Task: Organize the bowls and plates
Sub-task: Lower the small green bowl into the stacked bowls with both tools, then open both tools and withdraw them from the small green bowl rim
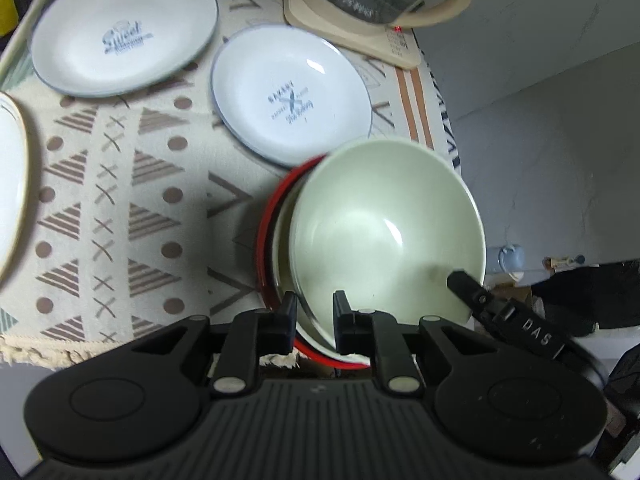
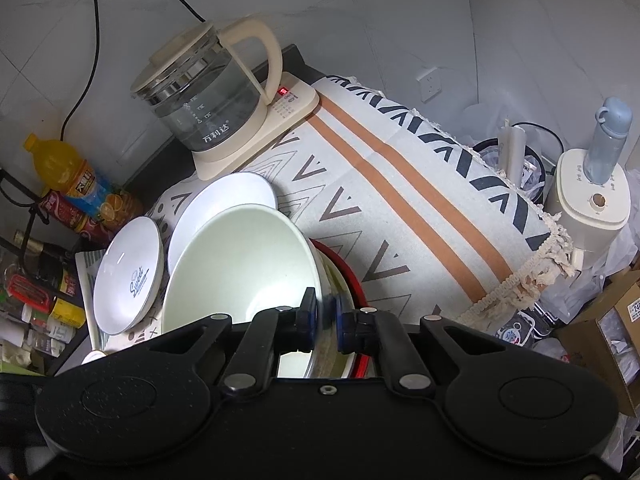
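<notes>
Both tools (image 1: 315,322) (image 2: 325,322) clamped on bowl (image 1: 384,232) rim.

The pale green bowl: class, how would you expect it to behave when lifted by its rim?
The pale green bowl looks glazed and glossy, so probably stiff, breakable and slippery. It sits tilted in the red-rimmed bowl, so it could rock or slide. Each claw, left and right, pinches only the thin rim, so it may pivot.

Left wrist view: close, steeply downward over the pale green bowl (image 1: 384,232). Right wrist view: close, tilted down toward the kettle (image 2: 208,96). Both share bowl, plates, table (image 2: 400,200).
</notes>
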The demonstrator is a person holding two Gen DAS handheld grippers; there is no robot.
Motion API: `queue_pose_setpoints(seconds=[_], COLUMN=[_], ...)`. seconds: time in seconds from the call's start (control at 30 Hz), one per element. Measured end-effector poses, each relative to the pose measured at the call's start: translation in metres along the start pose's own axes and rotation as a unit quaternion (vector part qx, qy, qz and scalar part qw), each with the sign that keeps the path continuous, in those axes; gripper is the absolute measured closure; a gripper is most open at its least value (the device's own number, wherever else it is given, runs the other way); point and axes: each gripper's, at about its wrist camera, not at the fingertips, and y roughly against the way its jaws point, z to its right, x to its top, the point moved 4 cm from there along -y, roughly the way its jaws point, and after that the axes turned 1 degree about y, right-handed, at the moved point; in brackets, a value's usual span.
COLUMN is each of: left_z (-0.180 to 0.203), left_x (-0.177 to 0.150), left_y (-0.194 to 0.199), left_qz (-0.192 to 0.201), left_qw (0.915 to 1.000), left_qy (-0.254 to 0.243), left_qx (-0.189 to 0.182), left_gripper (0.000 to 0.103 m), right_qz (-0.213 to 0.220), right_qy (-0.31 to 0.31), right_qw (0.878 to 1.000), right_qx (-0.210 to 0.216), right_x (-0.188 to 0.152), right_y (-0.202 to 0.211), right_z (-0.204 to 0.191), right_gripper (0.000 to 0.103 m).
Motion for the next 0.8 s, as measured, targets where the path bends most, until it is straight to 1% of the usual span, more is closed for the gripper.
queue_pose_setpoints(seconds=[0.1,0.23,0.43,0.47,0.53,0.6,0.67,0.8], left_z=[0.0,0.0,-0.011,-0.014,-0.017,-0.019,-0.02,-0.021], left_x=[0.005,0.01,0.012,0.012,0.013,0.014,0.013,0.013], left_y=[0.006,0.002,-0.011,-0.013,-0.016,-0.017,-0.017,-0.017], left_qz=[0.02,0.03,0.028,0.026,0.024,0.027,0.029,0.032], left_qw=[0.9998,0.9992,0.9985,0.9985,0.9989,0.9988,0.9987,0.9987], left_qy=[-0.008,-0.018,-0.019,-0.016,-0.013,-0.02,-0.02,-0.024], left_qx=[0.003,0.02,0.043,0.045,0.037,0.037,0.036,0.033], left_gripper=[0.088,0.088,0.088,0.087,0.087,0.082,0.08,0.078], right_qz=[-0.002,-0.005,-0.007,-0.008,-0.012,-0.009,-0.01,0.001], right_qy=[0.007,0.008,0.035,0.041,0.049,0.053,0.056,0.061], right_qw=[1.0,1.0,0.999,0.999,0.998,0.998,0.998,0.998], right_qx=[-0.003,-0.004,-0.013,-0.016,-0.025,-0.027,-0.027,-0.024], right_x=[-0.003,-0.005,-0.006,-0.006,-0.006,-0.004,-0.002,0.001], right_y=[-0.001,-0.002,-0.004,-0.005,-0.007,-0.008,-0.009,-0.01], right_z=[-0.001,0.0,-0.004,-0.005,-0.006,-0.005,-0.004,-0.004], right_gripper=[0.093,0.093,0.094,0.092,0.087,0.086,0.083,0.083])
